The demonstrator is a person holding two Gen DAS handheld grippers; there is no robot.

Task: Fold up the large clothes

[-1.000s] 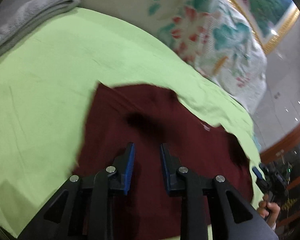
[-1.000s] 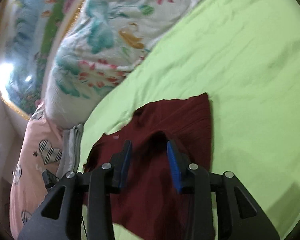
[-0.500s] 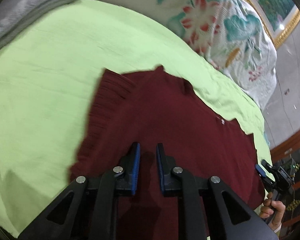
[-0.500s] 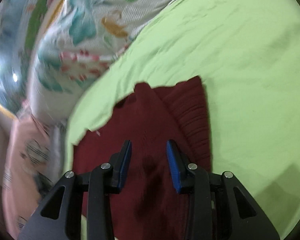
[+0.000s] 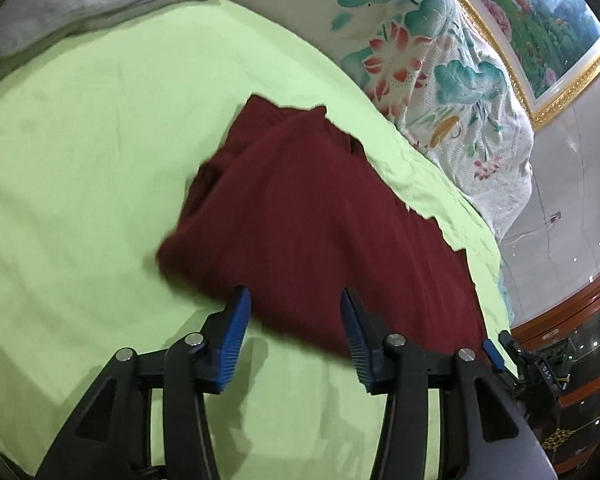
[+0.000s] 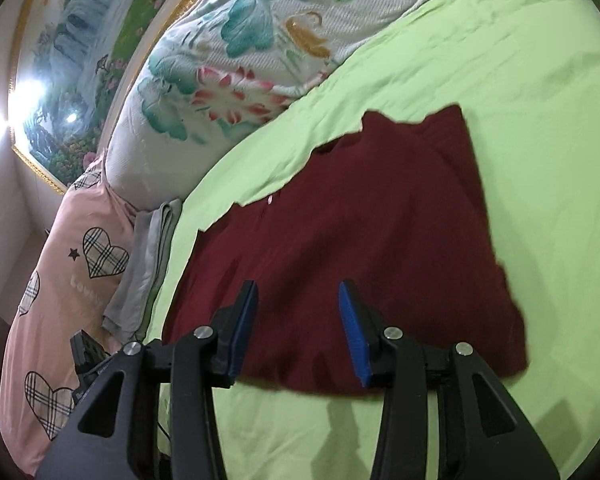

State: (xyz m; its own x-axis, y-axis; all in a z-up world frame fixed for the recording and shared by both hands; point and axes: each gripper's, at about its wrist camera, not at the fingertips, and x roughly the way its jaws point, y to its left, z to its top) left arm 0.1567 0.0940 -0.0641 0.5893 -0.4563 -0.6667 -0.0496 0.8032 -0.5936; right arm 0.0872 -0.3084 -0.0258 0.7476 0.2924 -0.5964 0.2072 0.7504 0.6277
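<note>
Partly blurred, maroon garment [image 5: 320,216] hides its folds.

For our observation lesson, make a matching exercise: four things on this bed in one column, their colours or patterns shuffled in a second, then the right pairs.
Things:
1. sweater
2. bed sheet
3. quilt
4. folded towel

Descriptions:
A. grey
B. dark red
C. white with a lotus print
D. light green

Pairs: 1-B, 2-D, 3-C, 4-A

One maroon garment [image 5: 320,220], two pillows [image 6: 236,60]
</note>
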